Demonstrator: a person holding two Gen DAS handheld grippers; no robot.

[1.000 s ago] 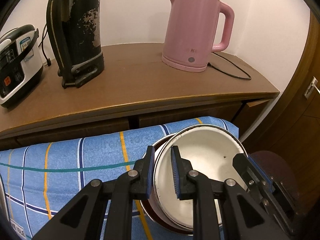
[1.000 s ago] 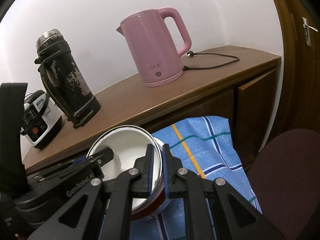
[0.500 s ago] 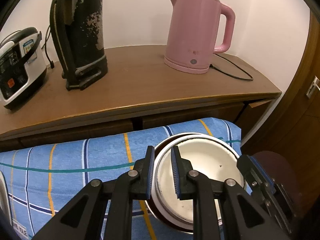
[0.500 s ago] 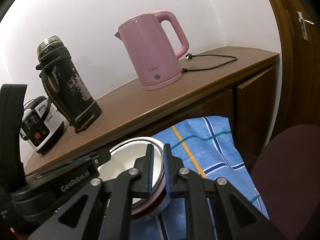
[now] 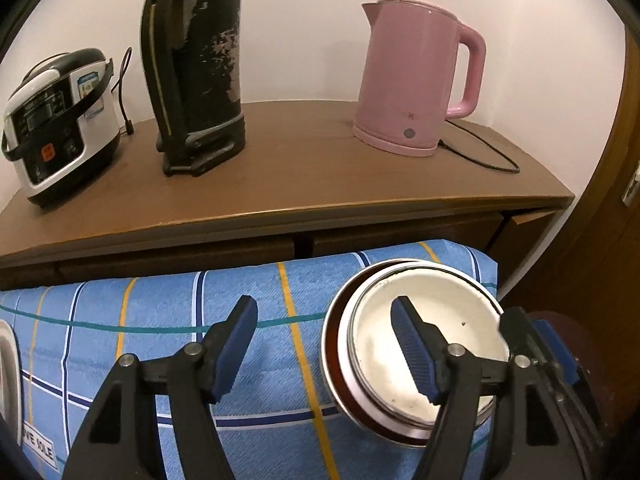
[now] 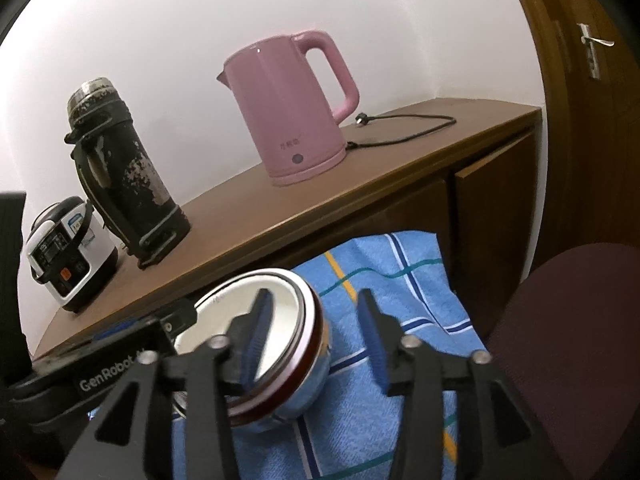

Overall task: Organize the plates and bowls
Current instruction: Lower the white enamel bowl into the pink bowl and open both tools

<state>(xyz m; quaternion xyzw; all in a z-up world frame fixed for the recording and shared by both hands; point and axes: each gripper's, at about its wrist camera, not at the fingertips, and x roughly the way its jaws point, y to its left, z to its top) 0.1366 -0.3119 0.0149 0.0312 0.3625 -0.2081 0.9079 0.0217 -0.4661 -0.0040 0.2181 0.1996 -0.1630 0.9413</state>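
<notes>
A white bowl (image 5: 452, 304) sits nested inside a steel bowl with a dark red rim (image 5: 342, 380) on the blue checked cloth (image 5: 160, 320). My left gripper (image 5: 324, 340) straddles the stack's left rim, one finger inside the white bowl and one outside; its jaws are opening and the pads stand clear of the rim. In the right wrist view my right gripper (image 6: 314, 332) straddles the opposite rim of the steel bowl (image 6: 308, 392). Its jaws are opening too and do not touch the rim. The white bowl (image 6: 280, 320) is partly hidden behind its left finger.
A wooden cabinet (image 5: 320, 184) behind the cloth carries a rice cooker (image 5: 56, 120), a worn black thermos (image 5: 196, 68) and a pink kettle (image 5: 412, 80) with its cord. A dark red chair seat (image 6: 568, 340) and a wooden door (image 6: 580, 80) stand to the right.
Both grippers were shut on the rims of the nested bowls; their jaws have now spread apart. The tilted stack has come down to lie on the cloth.
</notes>
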